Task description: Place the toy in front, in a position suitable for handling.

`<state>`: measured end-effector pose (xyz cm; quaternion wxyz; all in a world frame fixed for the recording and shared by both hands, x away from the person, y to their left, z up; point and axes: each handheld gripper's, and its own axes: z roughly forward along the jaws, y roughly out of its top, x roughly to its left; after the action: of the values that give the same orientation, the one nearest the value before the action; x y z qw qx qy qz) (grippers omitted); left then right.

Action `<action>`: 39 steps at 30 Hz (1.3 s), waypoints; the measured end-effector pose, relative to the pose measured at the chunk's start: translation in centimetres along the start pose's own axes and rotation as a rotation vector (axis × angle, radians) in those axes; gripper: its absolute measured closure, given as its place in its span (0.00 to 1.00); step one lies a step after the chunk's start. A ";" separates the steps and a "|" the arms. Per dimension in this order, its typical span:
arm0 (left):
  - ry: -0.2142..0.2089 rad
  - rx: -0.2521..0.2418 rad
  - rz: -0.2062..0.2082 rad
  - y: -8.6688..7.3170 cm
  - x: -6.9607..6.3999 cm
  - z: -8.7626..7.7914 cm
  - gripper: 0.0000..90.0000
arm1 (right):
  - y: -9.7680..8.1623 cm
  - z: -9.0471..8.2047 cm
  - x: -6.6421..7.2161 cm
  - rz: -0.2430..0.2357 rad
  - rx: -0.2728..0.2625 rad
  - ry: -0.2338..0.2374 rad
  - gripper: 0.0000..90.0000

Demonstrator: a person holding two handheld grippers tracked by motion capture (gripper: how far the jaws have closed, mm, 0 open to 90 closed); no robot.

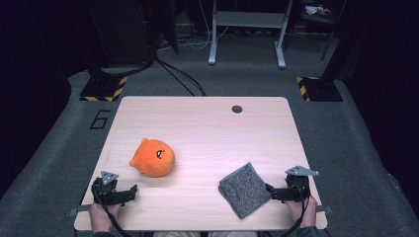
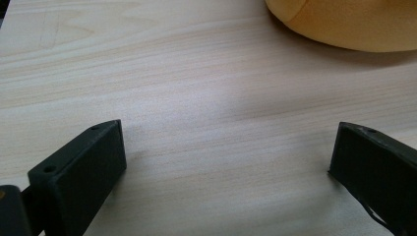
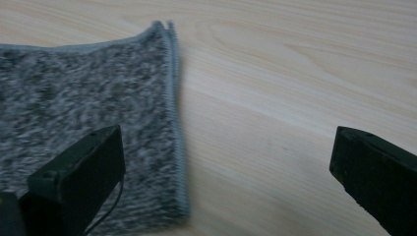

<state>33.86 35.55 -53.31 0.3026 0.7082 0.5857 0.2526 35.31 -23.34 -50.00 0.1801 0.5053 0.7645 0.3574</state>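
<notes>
The grey cloth [image 1: 245, 189] lies folded and flat at the near right part of the table [image 1: 207, 123]. It is turned like a diamond: one corner points away from me toward the middle of the table, and its long axis runs from that far corner down to the near edge, a little to the right. In the right gripper view I see its stitched edge [image 3: 176, 118] running straight away from me, with two layers showing at the far corner.

My right gripper [image 1: 271, 191] is low at the right side of the cloth. Its jaws are spread wide and they pinch nothing. One jaw is over the cloth near that edge, and the other one is over bare wood; I cannot tell if the first one touches the fabric.

My left gripper [image 1: 133, 190] is at the near left of the table, also spread wide, with only wood between the jaws. The orange plush toy [image 1: 152, 157] sits just beyond it, apart from it, with its small dark face turned to the right side.

I count one cloth, one toy and two grippers.
</notes>
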 end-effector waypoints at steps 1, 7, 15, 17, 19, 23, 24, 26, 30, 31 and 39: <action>0.000 0.000 0.000 0.0 0.0 0.0 0.00 | 0.1 0.1 0.2 -0.014 -0.003 0.004 0.00; 0.000 0.000 0.000 0.0 0.0 0.0 0.00 | 0.8 0.5 2.5 -0.052 0.011 0.052 0.00; 0.000 0.000 0.000 0.0 0.0 0.0 0.00 | 1.2 1.6 5.0 -0.109 0.046 0.102 0.00; 0.000 -0.001 -0.001 0.0 0.0 0.0 0.00 | 1.2 2.1 5.7 -0.122 0.059 0.111 0.00; 0.000 0.000 0.001 0.0 0.0 0.0 0.00 | 1.2 2.5 6.1 -0.130 0.072 0.116 0.00; 0.000 0.000 0.000 0.0 0.0 0.0 0.00 | 1.1 3.3 6.8 -0.161 0.093 0.118 0.00; 0.000 -0.001 0.000 0.0 0.0 0.0 0.00 | 1.1 3.4 7.0 -0.163 0.097 0.112 0.00; 0.000 0.000 0.000 0.0 0.0 0.0 0.00 | 1.1 3.8 7.3 -0.157 0.096 0.107 0.00; 0.000 0.000 0.000 0.0 0.0 0.0 0.00 | 1.1 4.1 7.3 -0.181 0.101 0.107 0.00; 0.000 0.000 0.000 0.0 0.0 0.0 0.00 | 1.1 4.2 7.5 -0.162 0.102 0.099 0.01; 0.000 0.000 0.000 0.0 0.0 0.0 0.00 | 1.0 4.4 7.6 -0.177 0.105 0.074 0.13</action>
<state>33.86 35.55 -53.31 0.3026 0.7082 0.5857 0.2527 35.49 -14.66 -51.62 0.1559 0.4309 0.8301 0.3177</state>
